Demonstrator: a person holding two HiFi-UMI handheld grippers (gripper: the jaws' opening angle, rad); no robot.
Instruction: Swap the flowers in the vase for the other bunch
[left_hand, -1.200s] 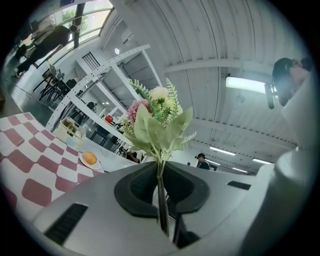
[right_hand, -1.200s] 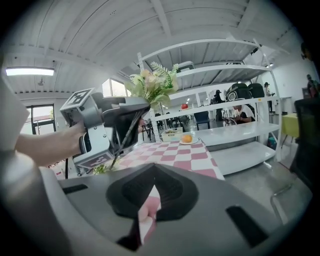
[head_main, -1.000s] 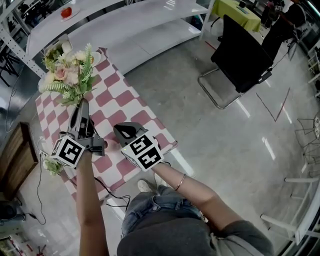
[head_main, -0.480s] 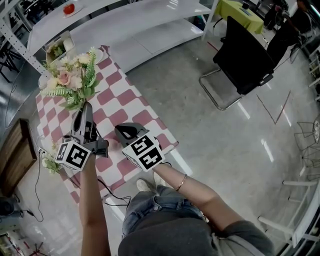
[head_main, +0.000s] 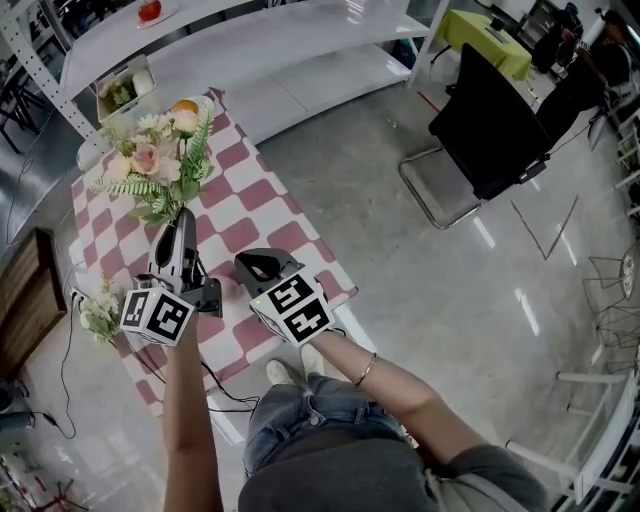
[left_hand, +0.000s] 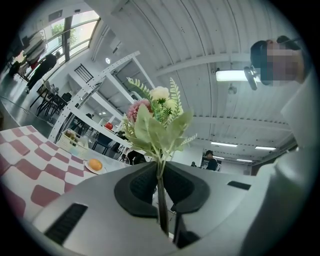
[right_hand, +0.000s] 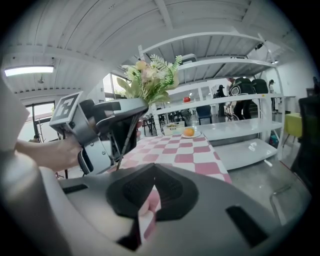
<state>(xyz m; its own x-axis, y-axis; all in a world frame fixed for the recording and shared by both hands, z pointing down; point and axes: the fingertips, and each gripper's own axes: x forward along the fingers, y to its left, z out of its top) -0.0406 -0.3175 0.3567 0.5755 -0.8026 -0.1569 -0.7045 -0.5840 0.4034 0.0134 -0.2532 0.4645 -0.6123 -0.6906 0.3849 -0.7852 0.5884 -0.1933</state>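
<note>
Your left gripper (head_main: 184, 220) is clamped on the stems of the flower bunch (head_main: 160, 165), which is held raised above the checkered table (head_main: 255, 195) (blooms pointing away from you). Your right gripper (head_main: 257, 266) sits just beside it, jaws closed together and gripping nothing. A second bunch (head_main: 100, 312) lies at the table's left edge

I see the bunch (head_main: 158, 165) in pink, cream and green. The bench (head_main: 248, 203) is checked pink and white. My left tongs (head_main: 183, 218) and right tongs (head_main: 253, 266) carry black-and-white square markers. Chair (head_main: 490, 135) black, floor (head_main: 400, 280) pale grey.
</note>
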